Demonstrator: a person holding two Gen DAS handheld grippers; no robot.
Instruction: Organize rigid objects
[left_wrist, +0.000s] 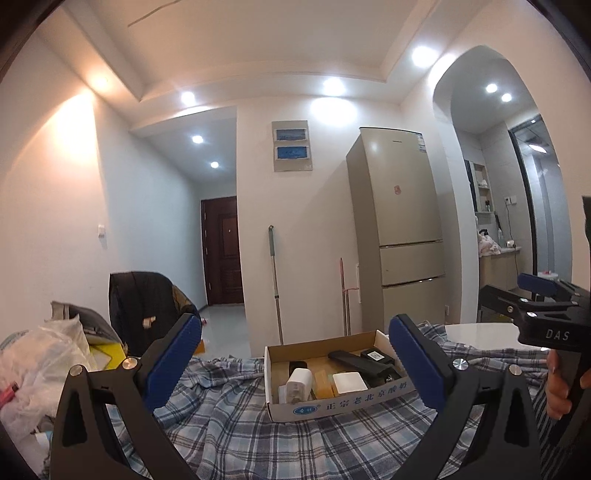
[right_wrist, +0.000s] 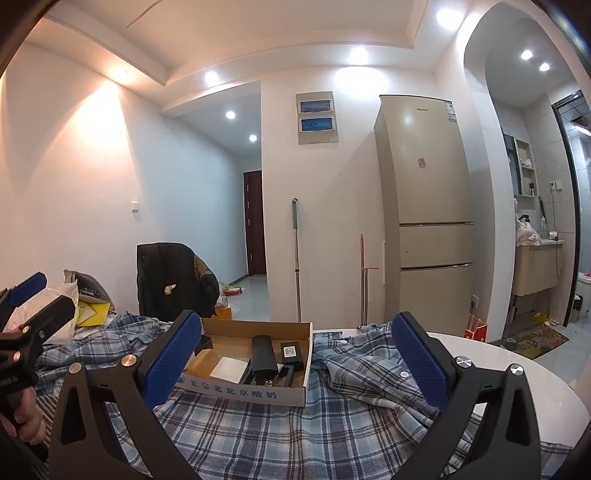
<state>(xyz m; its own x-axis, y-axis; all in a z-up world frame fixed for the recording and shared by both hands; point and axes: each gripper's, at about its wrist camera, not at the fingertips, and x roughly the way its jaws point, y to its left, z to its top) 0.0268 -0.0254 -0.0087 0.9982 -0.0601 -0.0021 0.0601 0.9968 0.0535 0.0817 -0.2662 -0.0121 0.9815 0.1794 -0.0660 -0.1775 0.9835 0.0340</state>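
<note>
left tool (left_wrist: 295, 363): apart, holds nothing | right tool (right_wrist: 297, 356): apart, holds nothing | cardboard box (right_wrist: 243, 389): on plaid cloth (right_wrist: 280, 435)

Domestic interior, an apartment living area. A tall beige three-door refrigerator (right_wrist: 424, 206) stands against the white wall; left of it lean a mop (right_wrist: 296, 254) and a broom (right_wrist: 364, 277), and farther left a corridor leads to a dark wooden door (right_wrist: 255, 221). Right of the refrigerator an arched opening shows a washbasin cabinet (right_wrist: 535, 266). In front, a counter (right_wrist: 517, 373) carries a plaid cloth (right_wrist: 295, 424)
</note>
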